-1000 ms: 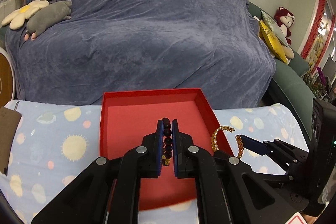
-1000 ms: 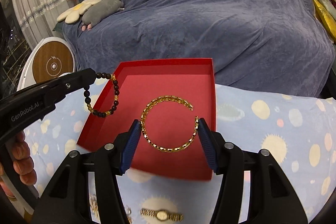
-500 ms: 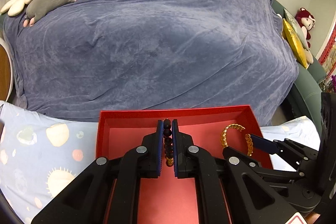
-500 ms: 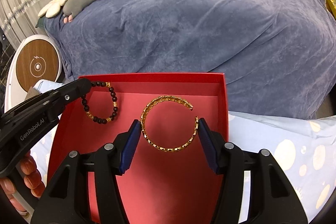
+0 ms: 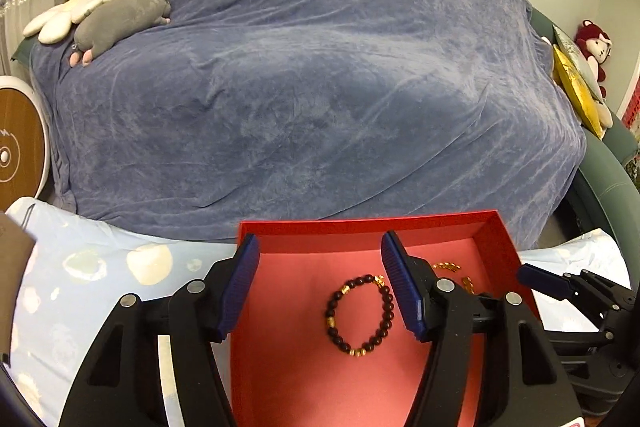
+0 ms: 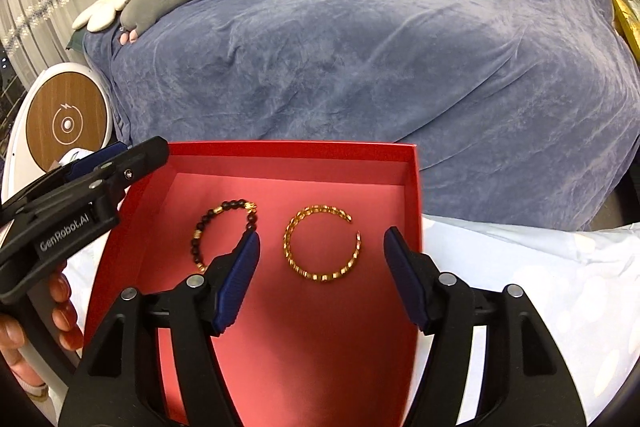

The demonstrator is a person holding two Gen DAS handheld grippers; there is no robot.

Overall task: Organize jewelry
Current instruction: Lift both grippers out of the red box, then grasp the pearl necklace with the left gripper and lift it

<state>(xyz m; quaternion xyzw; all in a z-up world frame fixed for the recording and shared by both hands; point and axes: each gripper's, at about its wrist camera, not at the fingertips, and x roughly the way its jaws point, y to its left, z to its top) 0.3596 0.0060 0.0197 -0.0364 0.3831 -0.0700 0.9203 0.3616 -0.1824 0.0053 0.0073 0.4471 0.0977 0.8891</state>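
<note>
Now the left gripper [image 5: 320, 267] hangs tilted down over the left half of the red box [image 5: 360, 225], and its jaws have just been opening: they stand wide apart, nothing pressed between the blue pads. Between them, flat on the box floor, lies the dark bead bracelet [image 5: 360, 315], a closed ring of dark beads with a few gold ones, its right side close to the right pad yet clear of it. In the right wrist view a person's hand [image 6: 24, 327] wraps the left gripper's handle at the far left, fingertips curled round it.

Over to the right, and the right gripper [image 6: 322, 247] is angled down over the box's right half, its jaws also just opening and now spread wide, gripping nothing. The gold chain bangle [image 6: 322, 247] lies flat on the floor between the pads, touching neither, its gap turned to the upper right. The two pieces sit side by side, near each other but apart.

As for room, the left finger of the left gripper reaches out past the box's left wall, over the pale patterned cloth [image 5: 100, 267]. The right gripper's right pad sits just beside the right wall. Beyond the far wall rises the blue-grey throw [image 6: 400, 47].
</note>
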